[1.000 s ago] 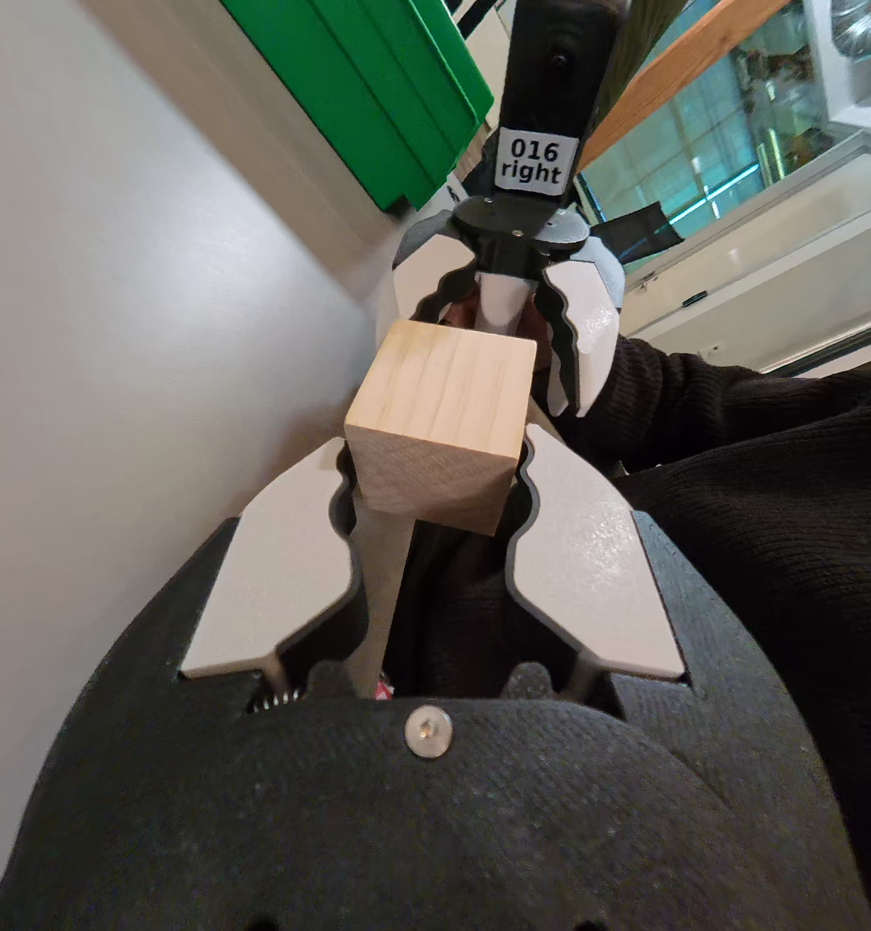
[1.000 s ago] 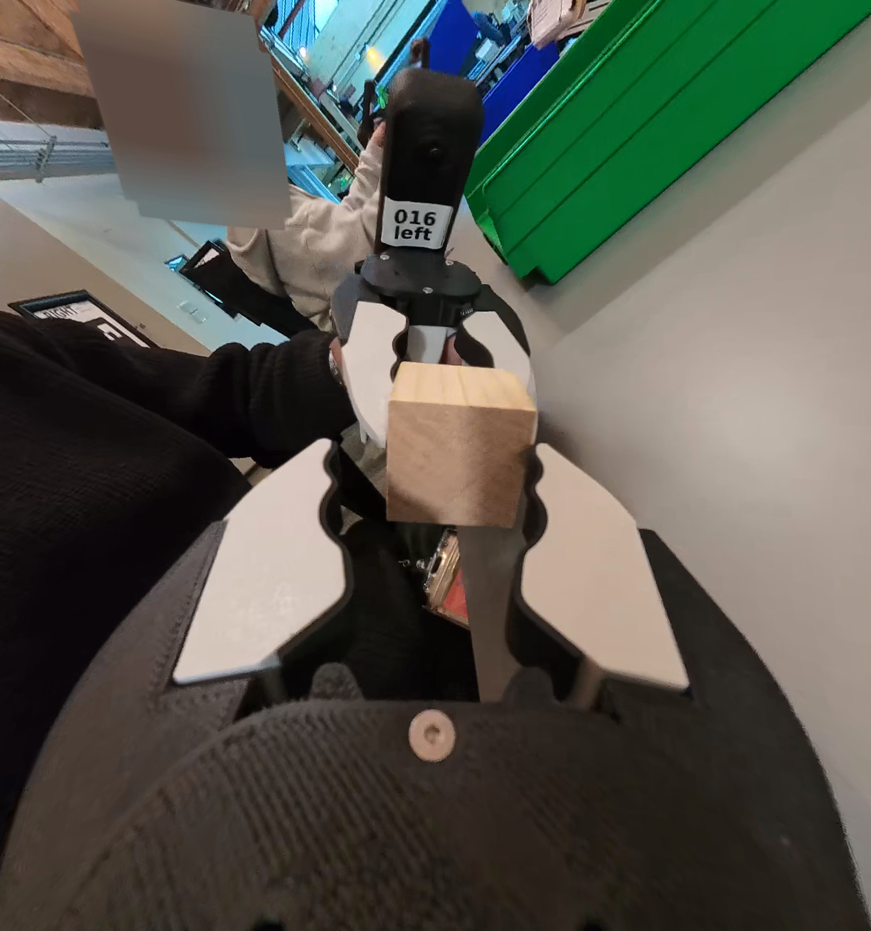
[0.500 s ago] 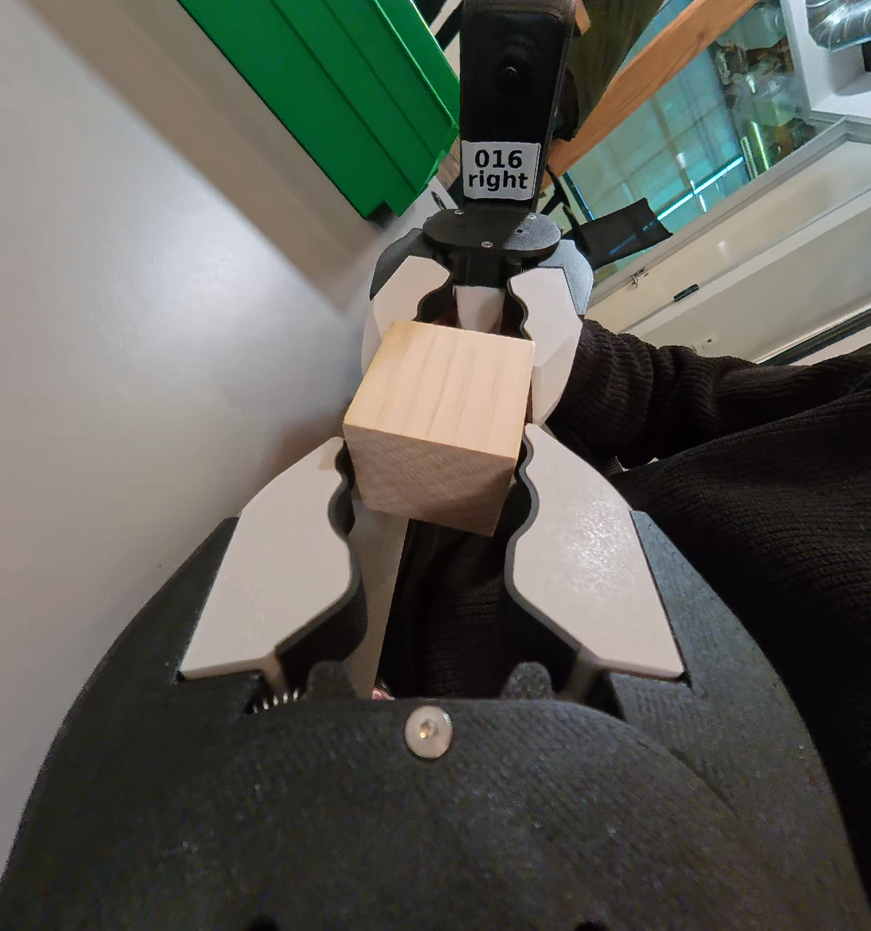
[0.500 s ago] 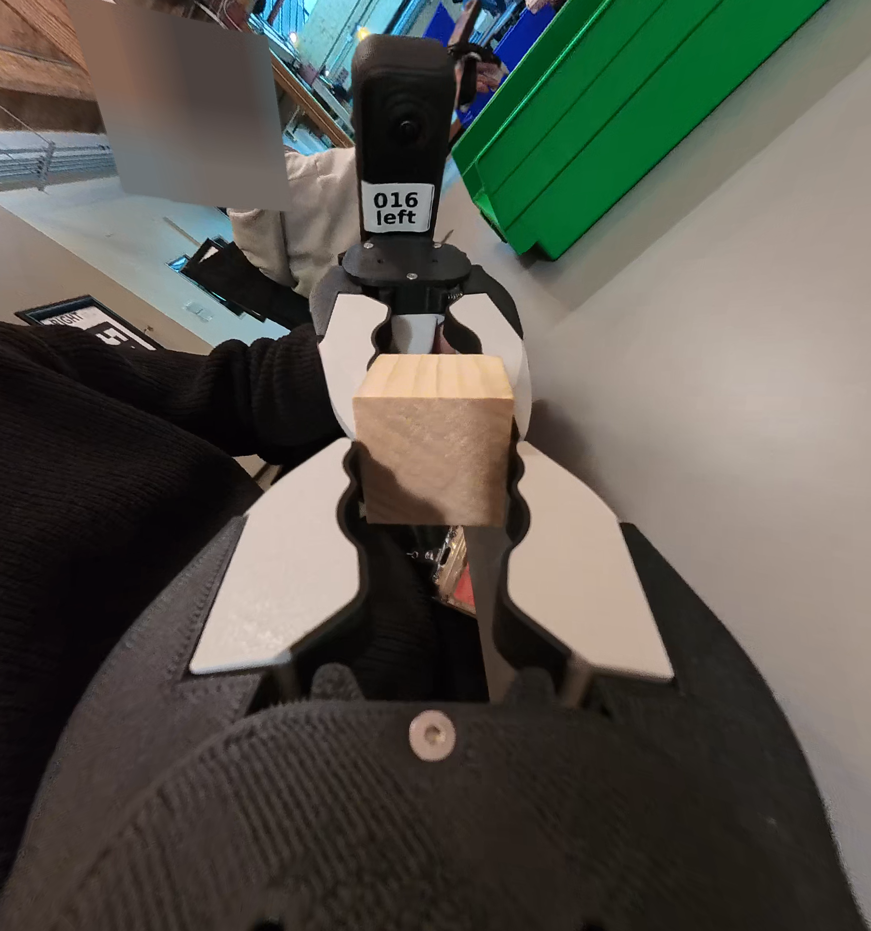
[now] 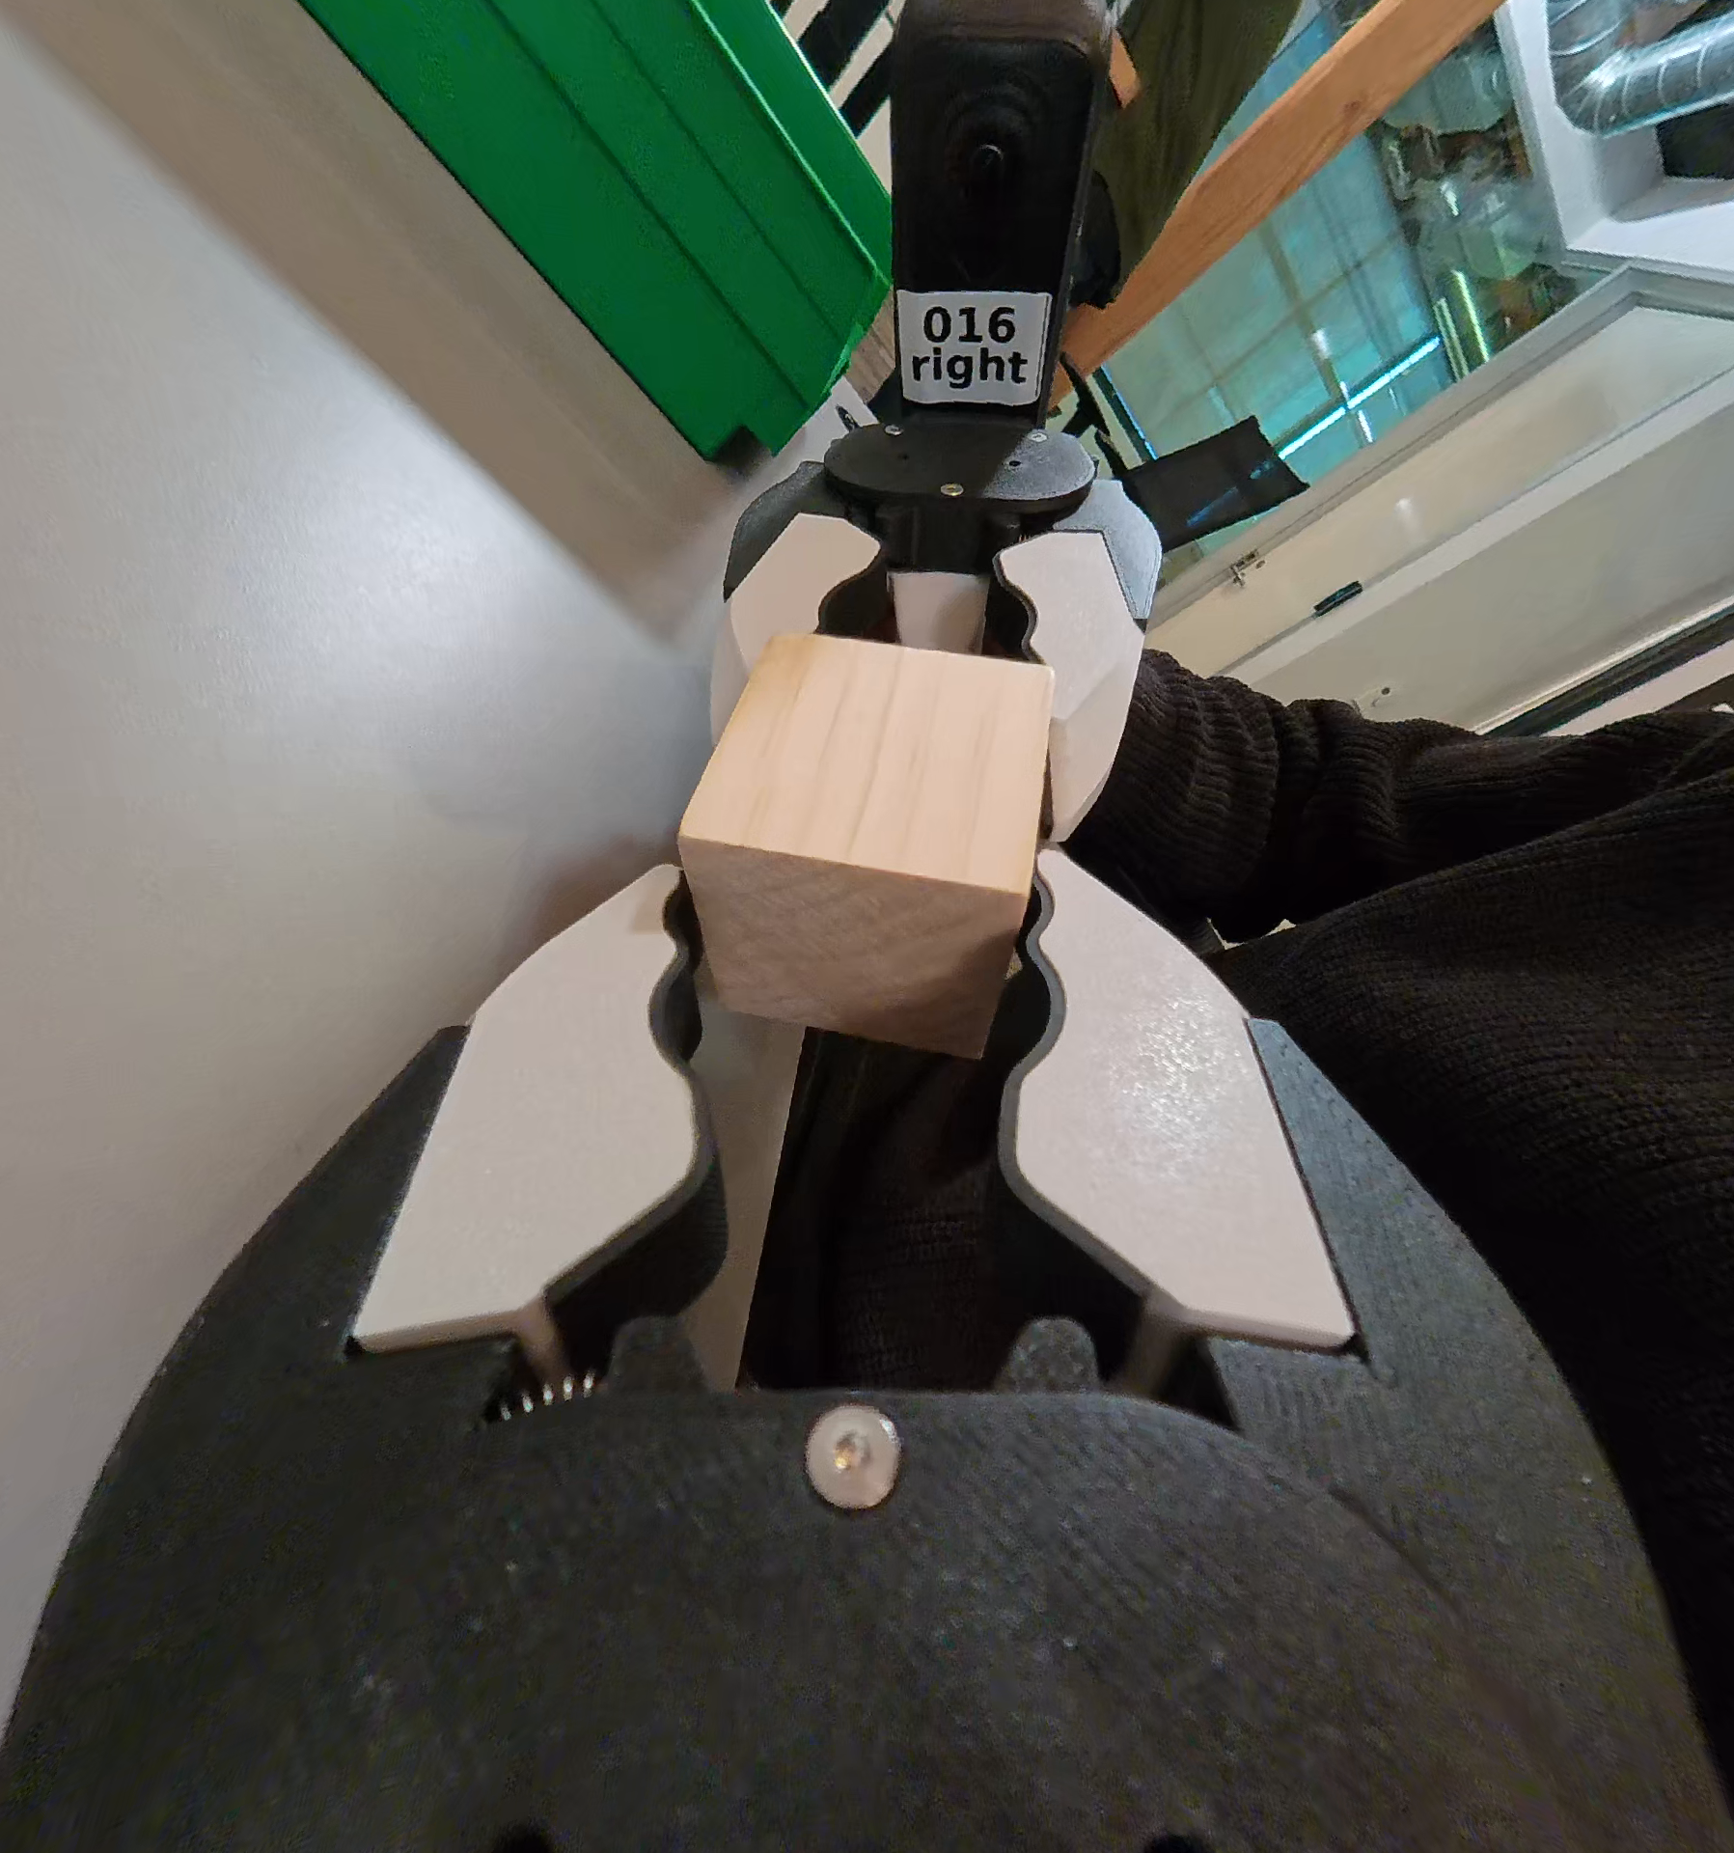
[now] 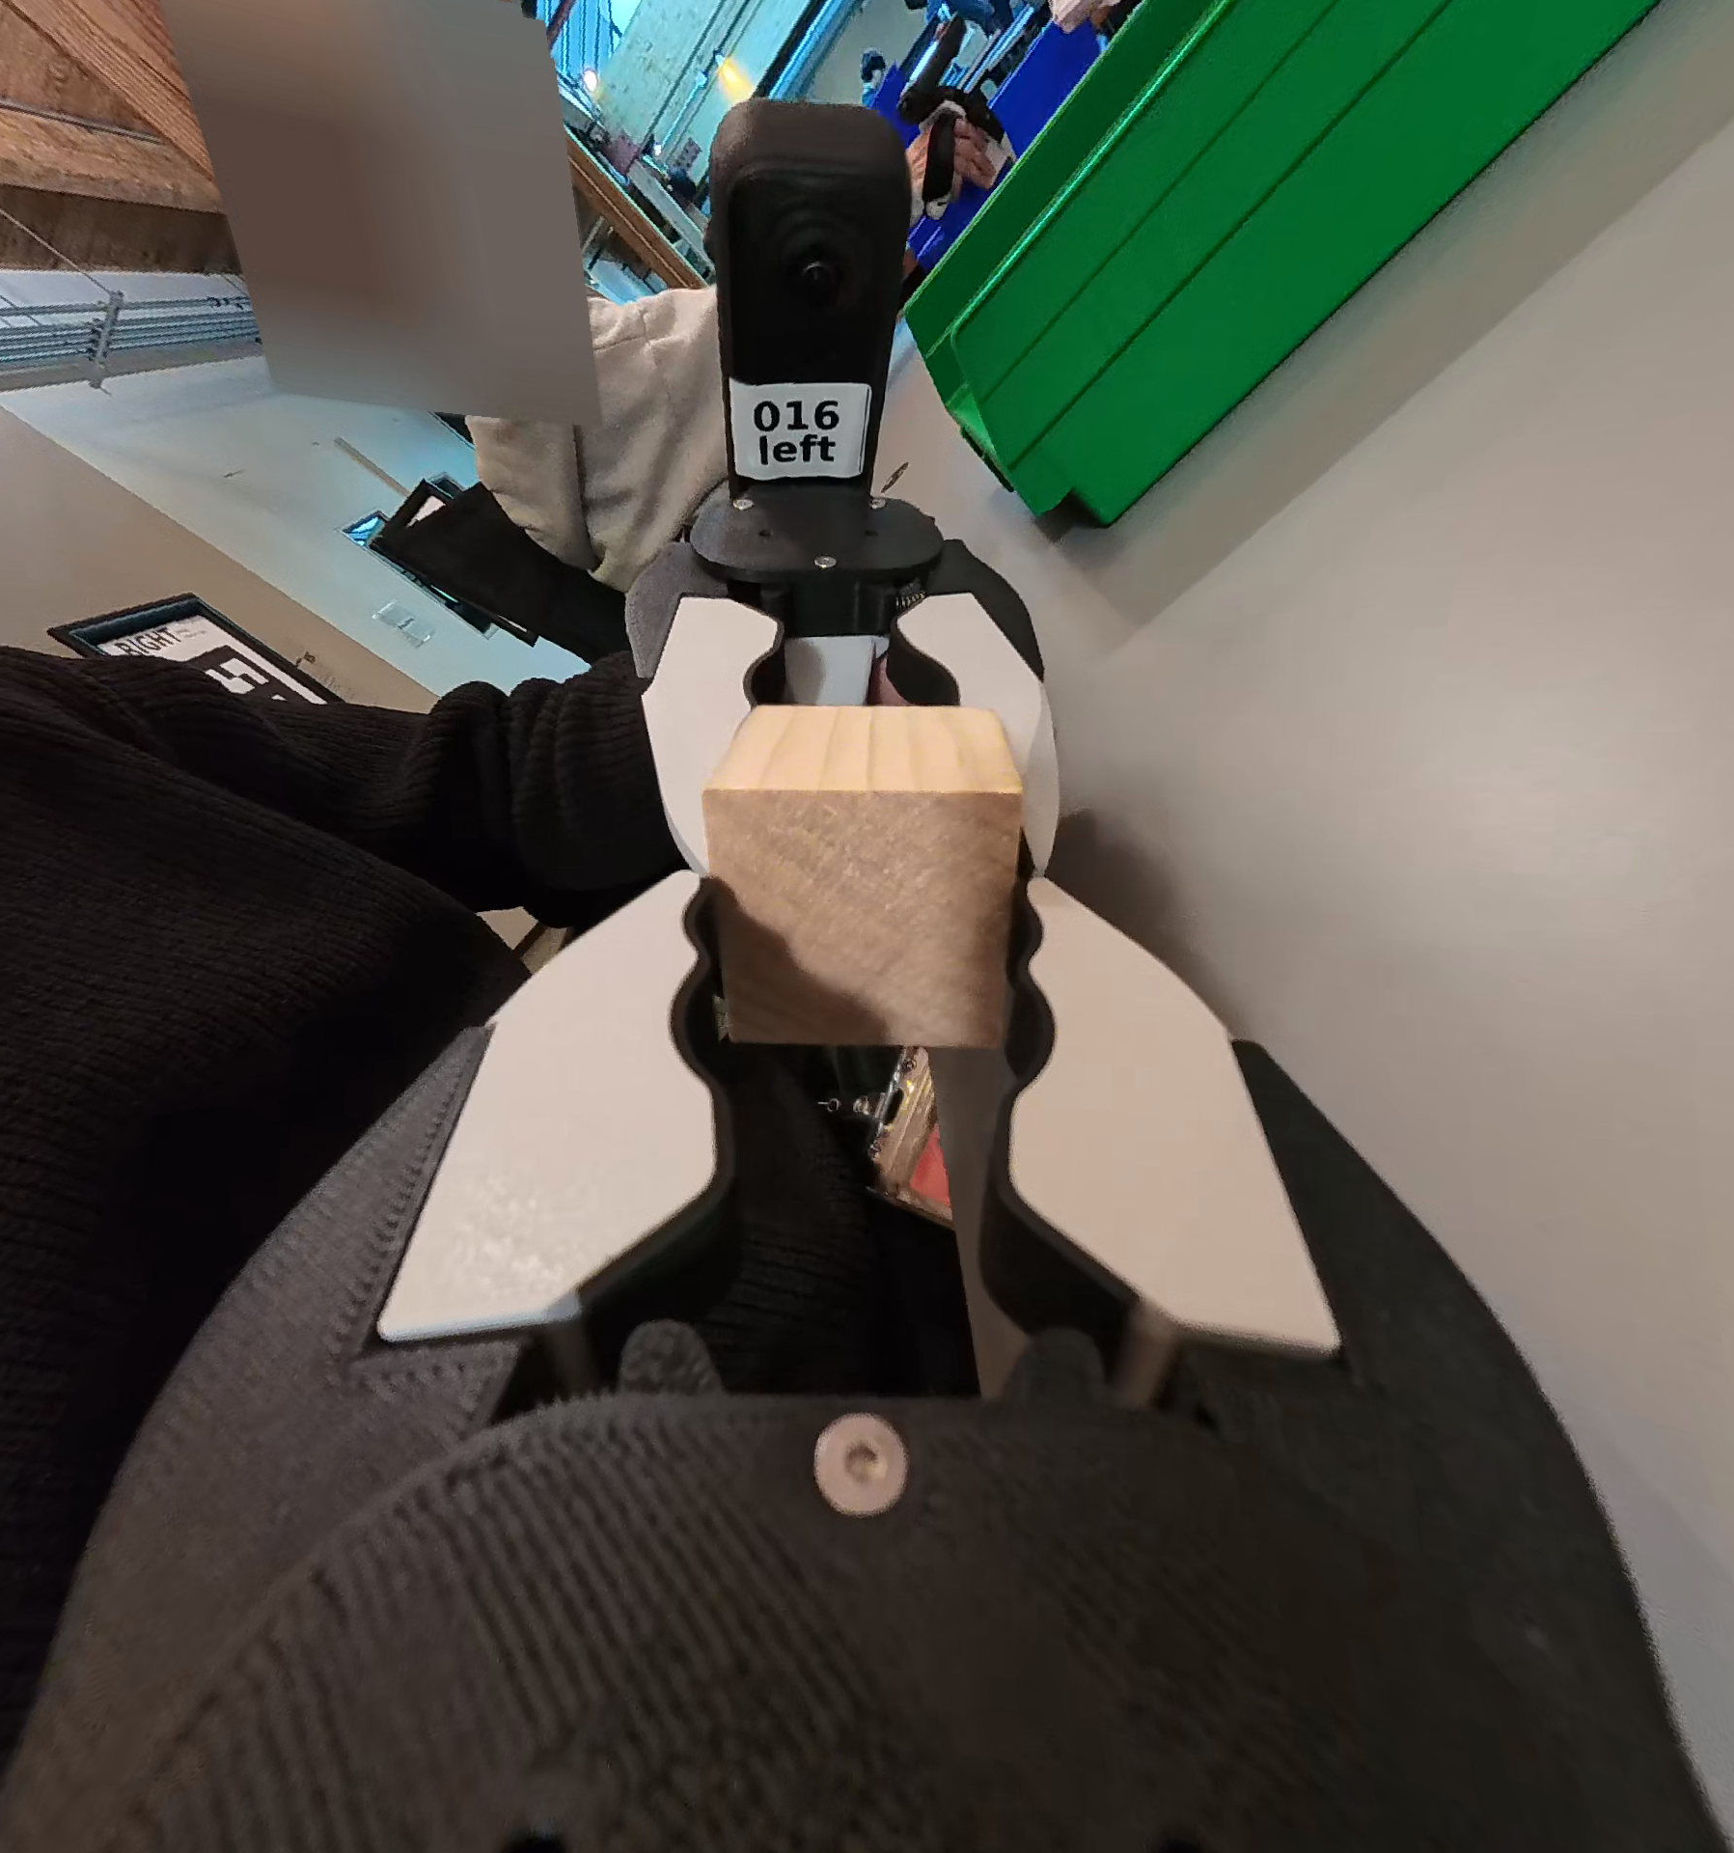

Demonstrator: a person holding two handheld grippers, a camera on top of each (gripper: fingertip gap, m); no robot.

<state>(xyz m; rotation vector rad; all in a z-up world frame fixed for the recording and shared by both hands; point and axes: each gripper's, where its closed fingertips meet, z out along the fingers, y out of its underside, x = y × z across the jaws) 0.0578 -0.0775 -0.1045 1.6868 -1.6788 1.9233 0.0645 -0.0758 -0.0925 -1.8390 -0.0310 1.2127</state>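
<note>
Left wrist view, nearest: left gripper [image 5: 854, 933], fingers part-open, closed only as far as the wooden cube [image 5: 868, 842] allows. Cube sits at the very tips, clamped betw. the two white fingers [image 5: 552, 1133], each inner edge touching a side face. It's turned a bit, one bottom corner pointing down into the gap. Most of the block sticks out past the tips.

Just beyond, the right gripper [image 5: 933, 762] faces back, its fingertips reaching the cube's far end. The right-hand finger overlaps the cube's far corner; the other is mostly hidden behind the block. Its black handle w/ a white label stands up behind.

Right wrist view, nearest: right gripper [image 6: 863, 902], fingers [image 6: 582, 1133] also part-open, tips against both side faces of the cube [image 6: 863, 892]. Looks like a grip; block sits square here, end grain facing the cam. Beyond it the left gripper [image 6: 847, 792] has its fingers either side of the cube's far end. So both hold the same block from opposite ends, off the table.

Around: black knit sleeve [image 6: 241, 902] on the person's side, grey table [image 6: 1444, 902] on the other. Farther off, green bin [image 6: 1294, 251] on the table; another person in a light top [image 6: 632, 451] behind, partly blurred out. Room bkgd. w/ wooden beam [image 5: 1274, 170] and glass.
</note>
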